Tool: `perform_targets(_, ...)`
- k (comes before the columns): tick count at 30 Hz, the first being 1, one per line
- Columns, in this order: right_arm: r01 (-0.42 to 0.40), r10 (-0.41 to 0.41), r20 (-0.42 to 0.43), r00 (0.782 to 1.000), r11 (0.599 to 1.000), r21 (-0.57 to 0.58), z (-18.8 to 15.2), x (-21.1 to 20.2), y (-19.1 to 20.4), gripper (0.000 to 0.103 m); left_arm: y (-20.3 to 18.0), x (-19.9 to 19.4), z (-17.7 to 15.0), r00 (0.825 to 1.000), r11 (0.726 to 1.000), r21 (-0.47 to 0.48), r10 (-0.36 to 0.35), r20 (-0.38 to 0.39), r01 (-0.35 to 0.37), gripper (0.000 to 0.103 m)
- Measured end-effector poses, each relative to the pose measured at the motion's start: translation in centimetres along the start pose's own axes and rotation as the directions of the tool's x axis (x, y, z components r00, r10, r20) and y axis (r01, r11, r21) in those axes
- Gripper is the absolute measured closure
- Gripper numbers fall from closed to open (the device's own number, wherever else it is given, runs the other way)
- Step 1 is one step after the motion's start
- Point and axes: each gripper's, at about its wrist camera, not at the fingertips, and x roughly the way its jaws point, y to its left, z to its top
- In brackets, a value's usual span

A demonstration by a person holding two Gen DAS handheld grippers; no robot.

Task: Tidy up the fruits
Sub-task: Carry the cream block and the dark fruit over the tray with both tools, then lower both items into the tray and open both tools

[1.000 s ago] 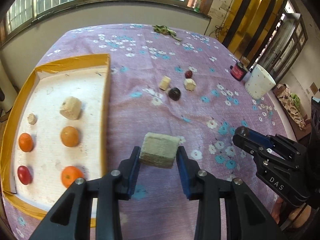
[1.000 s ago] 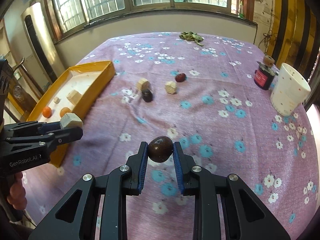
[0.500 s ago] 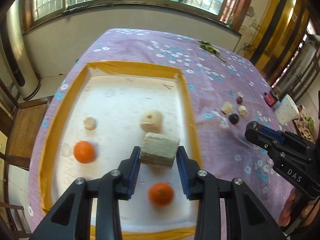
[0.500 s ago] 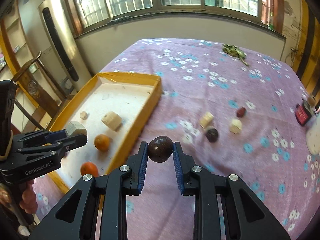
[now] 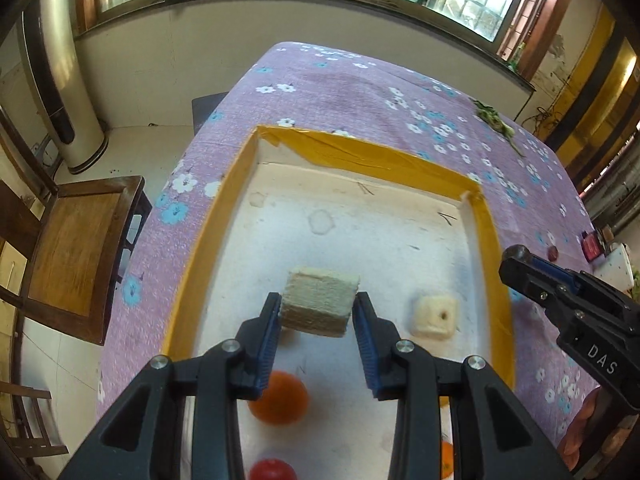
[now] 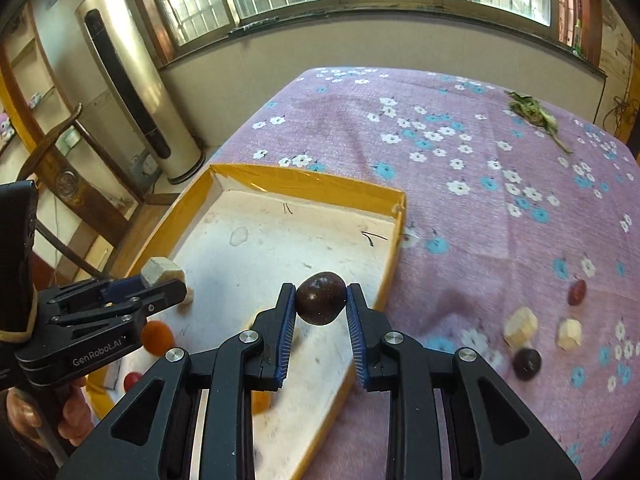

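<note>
Two loads hang above the yellow-rimmed tray: the left gripper pinches a beige block, probably light and crushable; the right gripper pinches a dark round fruit at its widest part, likely firm but slippery.

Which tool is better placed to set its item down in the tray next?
Left: the left tool holds its beige block well inside the yellow-rimmed tray; the right tool holds its dark fruit near the tray's edge.

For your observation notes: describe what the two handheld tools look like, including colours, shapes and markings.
Both are black angular frames with silver bolts and ribbed blue finger pads. The left tool reads "GenRobot.AI" on its side, the right tool "DAS". A bare hand grips the left one.
</note>
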Motion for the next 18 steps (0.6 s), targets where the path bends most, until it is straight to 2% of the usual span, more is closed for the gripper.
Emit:
perform_targets(11,0.03,-0.033,-0.094,0.995,0.999,-0.036,1.0,5.2,0.9,0.078,1.5,3.5,2.2,0.999,1.0,-0.019,-0.004,-0.054,0.003,0.064)
perform_targets(18,0.055,-0.064,-0.11,0.992,0.995,-0.085,0.9,6.5,1.6,0.078,1.3,4.4,2.8,0.998,1.0,0.01,0.009,-0.056,-0.009,0.064)
